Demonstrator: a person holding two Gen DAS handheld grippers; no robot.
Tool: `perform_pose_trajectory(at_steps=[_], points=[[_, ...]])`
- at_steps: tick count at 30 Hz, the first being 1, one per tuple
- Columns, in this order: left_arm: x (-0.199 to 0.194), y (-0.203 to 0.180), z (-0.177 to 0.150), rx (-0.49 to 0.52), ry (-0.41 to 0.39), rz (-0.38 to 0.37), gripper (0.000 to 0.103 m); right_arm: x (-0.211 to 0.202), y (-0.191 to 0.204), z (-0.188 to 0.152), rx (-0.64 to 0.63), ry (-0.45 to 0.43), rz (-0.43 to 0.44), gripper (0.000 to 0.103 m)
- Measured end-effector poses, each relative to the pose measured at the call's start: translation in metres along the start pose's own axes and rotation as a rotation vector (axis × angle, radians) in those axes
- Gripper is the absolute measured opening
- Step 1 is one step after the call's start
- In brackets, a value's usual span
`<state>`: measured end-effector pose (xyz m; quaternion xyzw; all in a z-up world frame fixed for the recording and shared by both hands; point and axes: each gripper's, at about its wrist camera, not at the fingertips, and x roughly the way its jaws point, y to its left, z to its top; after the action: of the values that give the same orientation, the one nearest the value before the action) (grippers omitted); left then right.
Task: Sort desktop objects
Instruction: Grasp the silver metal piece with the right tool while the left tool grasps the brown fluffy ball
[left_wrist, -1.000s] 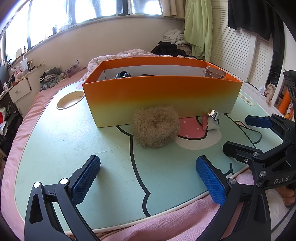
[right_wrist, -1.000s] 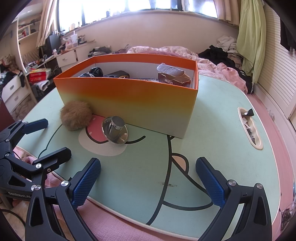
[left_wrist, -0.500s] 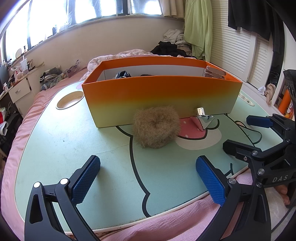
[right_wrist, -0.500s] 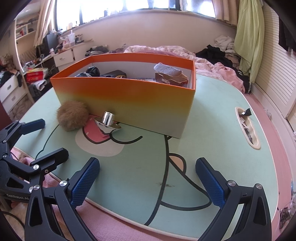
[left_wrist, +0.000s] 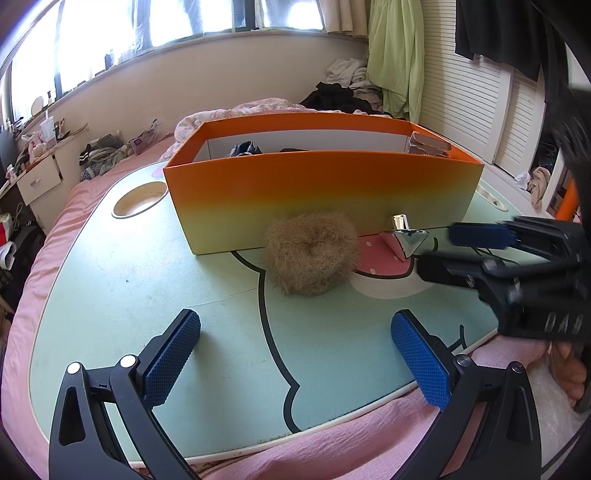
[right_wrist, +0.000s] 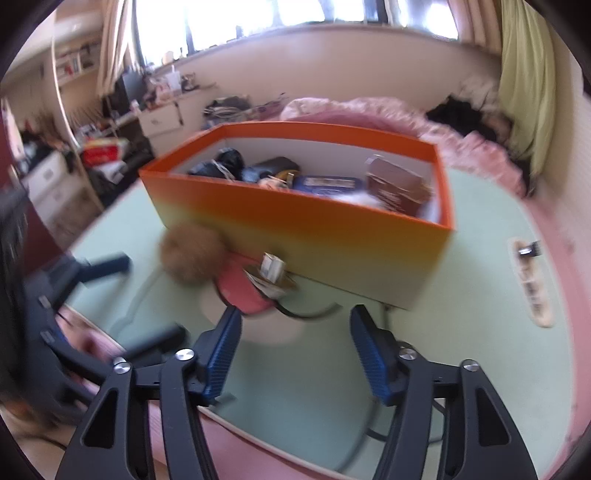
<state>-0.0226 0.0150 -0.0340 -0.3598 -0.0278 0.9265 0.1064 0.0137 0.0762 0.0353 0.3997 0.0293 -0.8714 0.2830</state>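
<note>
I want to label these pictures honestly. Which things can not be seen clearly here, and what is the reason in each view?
- Orange box contents, left wrist view: front wall hides nearly everything inside.
- Box contents, right wrist view: motion blur; package labels unreadable.
- Shiny metal object, right wrist view: blurred, shape unclear.
- Right gripper: jaws closing, nothing between them.
- Left gripper, right wrist view: smeared, partly cut by the edge.
- Slot item on the table: too small.

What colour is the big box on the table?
The box fades from orange down to pale yellow, clearest in the left wrist view.
</note>
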Motion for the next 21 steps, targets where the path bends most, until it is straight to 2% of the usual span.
perform_pose_trajectory(at_steps=[3,4,5,9,13,15,19,21], points=[[0.000,0.000,0.000,0.000,0.000,0.000,0.103,0.014,0.000,0.014,0.020,0.028,0.027,0.057],[0.000,0.000,0.000,0.000,0.000,0.000,0.103,0.018,0.001,0.016,0.016,0.025,0.015,0.047],[0.000,0.000,0.000,0.000,-0.002,0.001,0.103,0.019,0.002,0.016,0.018,0.023,0.003,0.032],[0.001,-0.002,-0.001,0.001,-0.002,0.001,0.103,0.005,0.002,0.002,0.040,-0.059,0.027,0.031],[0.001,-0.004,0.001,0.004,-0.002,0.000,0.103,-0.018,-0.019,-0.010,0.128,-0.159,0.071,0.031],[0.002,-0.007,0.006,0.012,0.006,-0.010,0.103,-0.024,-0.029,-0.014,0.182,-0.180,0.070,0.031],[-0.004,-0.012,0.028,0.005,-0.053,-0.009,0.103,-0.029,-0.039,-0.017,0.249,-0.209,0.082,0.031],[0.007,-0.020,0.038,0.037,-0.045,0.017,0.101,-0.030,-0.039,-0.017,0.253,-0.214,0.083,0.031]])
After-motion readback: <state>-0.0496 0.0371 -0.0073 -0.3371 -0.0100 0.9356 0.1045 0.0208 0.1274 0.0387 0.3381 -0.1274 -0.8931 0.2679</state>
